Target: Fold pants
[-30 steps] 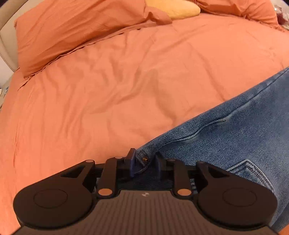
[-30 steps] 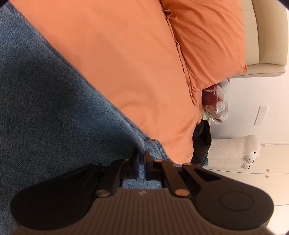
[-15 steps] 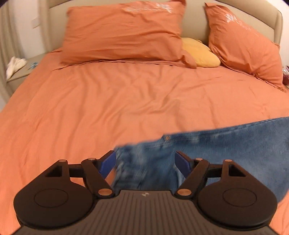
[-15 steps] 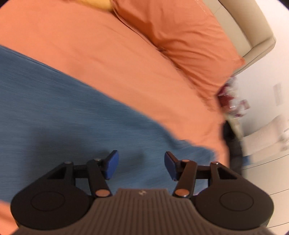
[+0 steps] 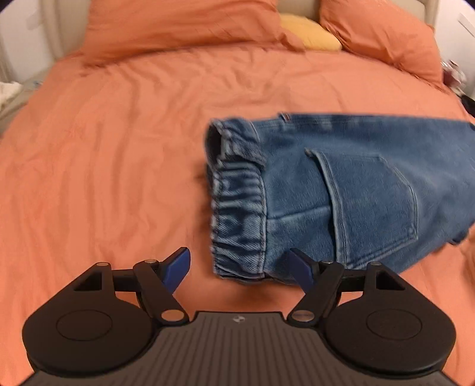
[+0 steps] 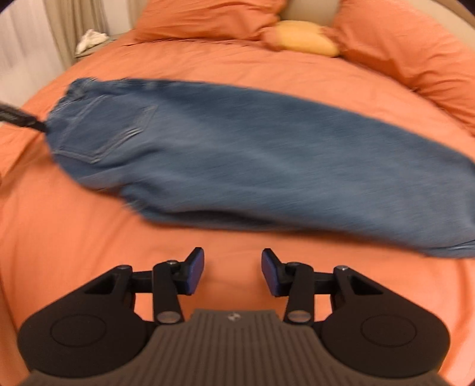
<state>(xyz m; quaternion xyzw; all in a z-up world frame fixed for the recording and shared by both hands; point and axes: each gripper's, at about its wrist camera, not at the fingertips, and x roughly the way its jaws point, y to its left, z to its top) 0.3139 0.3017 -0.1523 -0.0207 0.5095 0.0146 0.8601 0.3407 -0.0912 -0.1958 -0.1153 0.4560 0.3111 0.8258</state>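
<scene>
Blue denim pants [image 5: 341,190] lie flat on the orange bed, folded lengthwise, back pocket up. In the left wrist view the elastic waistband [image 5: 237,202] faces me, just beyond my left gripper [image 5: 242,270], which is open and empty. In the right wrist view the pants [image 6: 237,166] stretch across the bed from waistband at left to leg ends at right. My right gripper [image 6: 233,274] is open and empty, above bare sheet in front of the legs. The left gripper's body shows as a dark tip [image 6: 17,118] at the waistband.
Orange pillows [image 5: 184,23] and a yellow cushion [image 5: 308,37] lie at the head of the bed against a beige headboard. A nightstand with white cloth [image 6: 90,38] stands at the bed's left. The orange sheet [image 5: 104,148] spreads to the left of the pants.
Both grippers were shut on the pants a second ago, then opened and let go. Both have pulled back, and the pants now lie on the bed.
</scene>
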